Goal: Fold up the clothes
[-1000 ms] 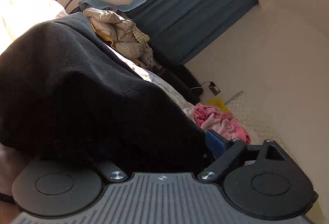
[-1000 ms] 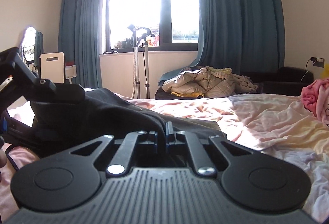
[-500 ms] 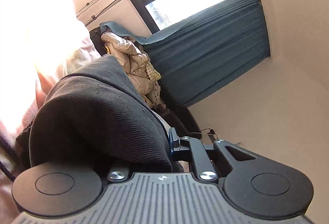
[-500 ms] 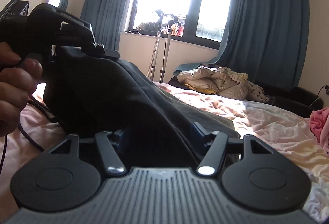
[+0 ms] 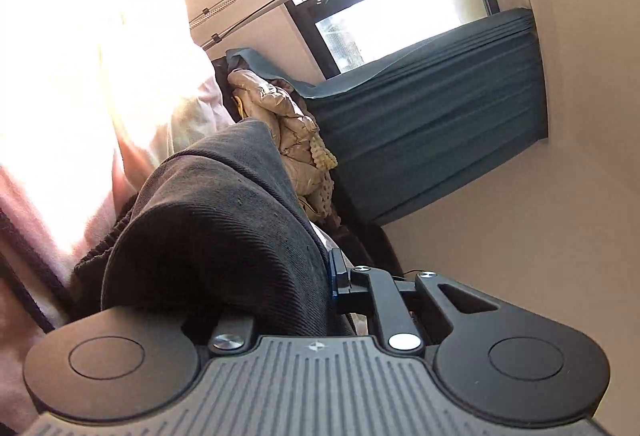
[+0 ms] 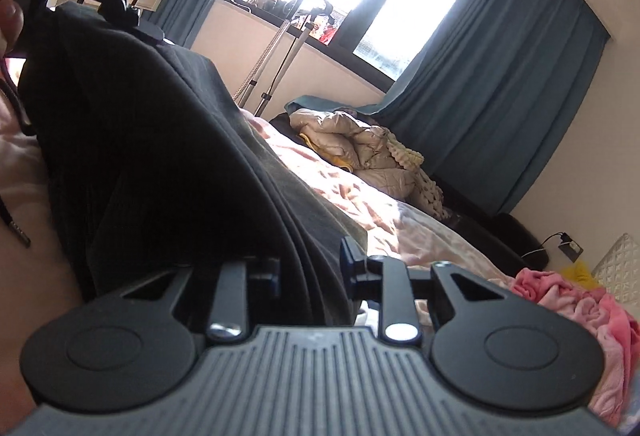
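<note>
Right wrist view is showing both hand-held grippers, right [image 6: 310, 272] and left [image 5: 280, 292], clenching the black garment [image 6: 160, 163] above the bed [image 6: 360, 203]; soft, limp, fairly thick fabric, best pinched at edges.

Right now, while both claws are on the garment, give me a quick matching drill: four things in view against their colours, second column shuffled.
Things:
1. garment in the right claw and left claw
2. curtain
3. puffy jacket by the window
4. crumpled cloth at right on the bed

Colours:
A. pink
B. beige
C. black
D. teal blue

Pairs: 1-C, 2-D, 3-B, 4-A
</note>
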